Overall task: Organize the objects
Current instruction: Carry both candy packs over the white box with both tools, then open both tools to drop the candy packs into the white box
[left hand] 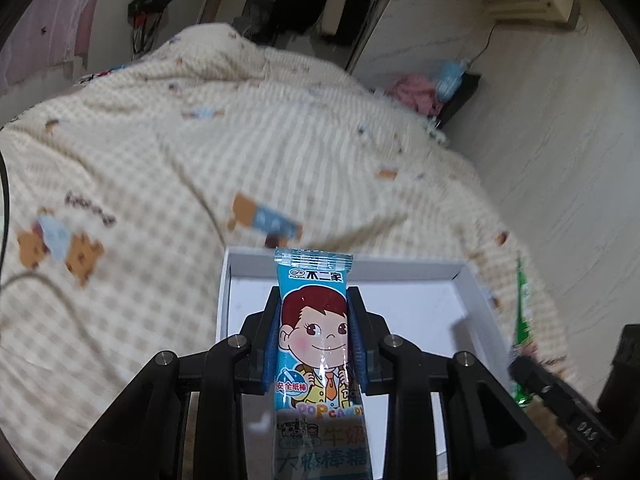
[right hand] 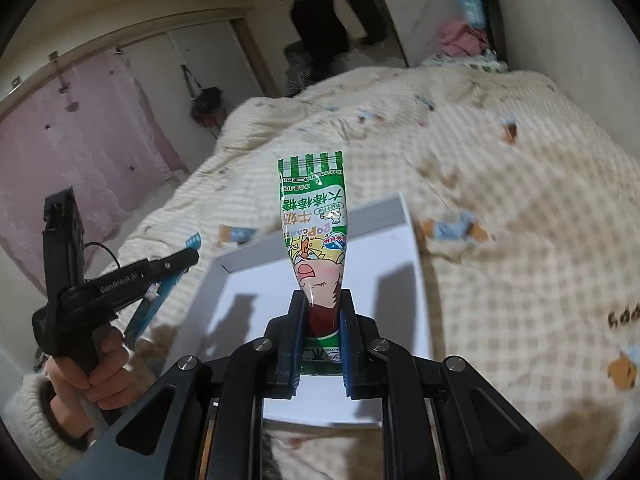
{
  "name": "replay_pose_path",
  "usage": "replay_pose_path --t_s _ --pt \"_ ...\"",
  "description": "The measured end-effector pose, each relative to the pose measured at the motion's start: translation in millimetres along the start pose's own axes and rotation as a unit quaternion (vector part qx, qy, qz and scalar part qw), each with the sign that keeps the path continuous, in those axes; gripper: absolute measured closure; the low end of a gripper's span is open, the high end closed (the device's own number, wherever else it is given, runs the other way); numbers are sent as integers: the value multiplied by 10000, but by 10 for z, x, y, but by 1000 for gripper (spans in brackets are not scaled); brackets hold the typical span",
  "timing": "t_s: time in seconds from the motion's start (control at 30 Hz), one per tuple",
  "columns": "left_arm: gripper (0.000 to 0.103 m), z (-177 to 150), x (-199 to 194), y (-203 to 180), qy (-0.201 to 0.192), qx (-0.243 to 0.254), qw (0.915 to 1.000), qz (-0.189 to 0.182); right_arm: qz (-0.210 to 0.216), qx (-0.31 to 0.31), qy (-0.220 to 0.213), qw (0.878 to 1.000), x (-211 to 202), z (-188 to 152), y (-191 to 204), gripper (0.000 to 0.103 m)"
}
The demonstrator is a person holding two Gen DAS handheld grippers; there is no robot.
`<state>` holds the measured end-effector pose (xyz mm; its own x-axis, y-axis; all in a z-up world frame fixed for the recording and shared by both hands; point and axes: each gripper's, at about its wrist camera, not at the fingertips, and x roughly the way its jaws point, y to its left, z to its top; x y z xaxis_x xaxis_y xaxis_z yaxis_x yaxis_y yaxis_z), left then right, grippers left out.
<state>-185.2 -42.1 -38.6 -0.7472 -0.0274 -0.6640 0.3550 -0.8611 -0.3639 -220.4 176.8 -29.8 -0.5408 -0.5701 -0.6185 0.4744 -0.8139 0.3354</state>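
Observation:
In the left wrist view my left gripper [left hand: 314,300] is shut on a blue candy packet [left hand: 316,332] printed with a cartoon face, held upright over a shallow white box [left hand: 416,316] on the bed. In the right wrist view my right gripper [right hand: 320,300] is shut on a green candy packet [right hand: 314,216], upside down, above the same white box [right hand: 396,248]. The left gripper [right hand: 188,258] with its blue candy packet [right hand: 154,304] shows at the left of that view, a hand [right hand: 108,364] on its handle. The green candy packet [left hand: 524,332] shows at the right edge of the left view.
The box lies on a cream checked quilt [left hand: 160,152] with bear prints that covers the bed. A white wall [left hand: 560,140] runs along the right. Dark clothes [right hand: 316,20] hang at the back, a pink curtain [right hand: 72,132] to the left, and pink and blue items [left hand: 424,92] at the bed's far end.

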Motion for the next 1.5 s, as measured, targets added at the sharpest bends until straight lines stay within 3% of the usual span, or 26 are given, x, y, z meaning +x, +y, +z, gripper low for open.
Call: replay_pose_path --t_s 0.1,0.27,0.57,0.87,0.97,1.03,1.13,1.2,1.27,1.5 --pt "71 -88 130 -61 189 253 9991 271 -140 -113 116 9998 58 -26 1 87" --pt "71 -138 207 -87 184 448 9976 496 -385 -153 360 9985 185 -85 -38 87" --pt "70 -210 422 -40 477 676 9922 935 -553 -234 423 9973 230 -126 -72 87" --pt "70 -249 458 -83 548 846 9905 939 -714 -365 439 9958 252 -148 -29 87" --pt "58 -228 426 -67 604 732 9942 498 -802 -472 415 9948 251 -158 7 86" --pt "52 -195 401 -53 662 635 9953 300 -824 -572 406 9941 257 -166 42 82" --pt "48 -175 363 -66 590 624 9959 280 -704 -670 364 9946 243 -173 87 68" --pt "47 -165 353 -71 590 616 9959 317 -667 -781 189 9945 184 -179 131 41" --pt "47 -152 327 -69 554 597 9962 316 -643 -853 51 9943 134 -181 171 36" --pt "47 103 -120 -102 111 630 9978 198 -378 -475 -85 9981 17 -79 100 36"
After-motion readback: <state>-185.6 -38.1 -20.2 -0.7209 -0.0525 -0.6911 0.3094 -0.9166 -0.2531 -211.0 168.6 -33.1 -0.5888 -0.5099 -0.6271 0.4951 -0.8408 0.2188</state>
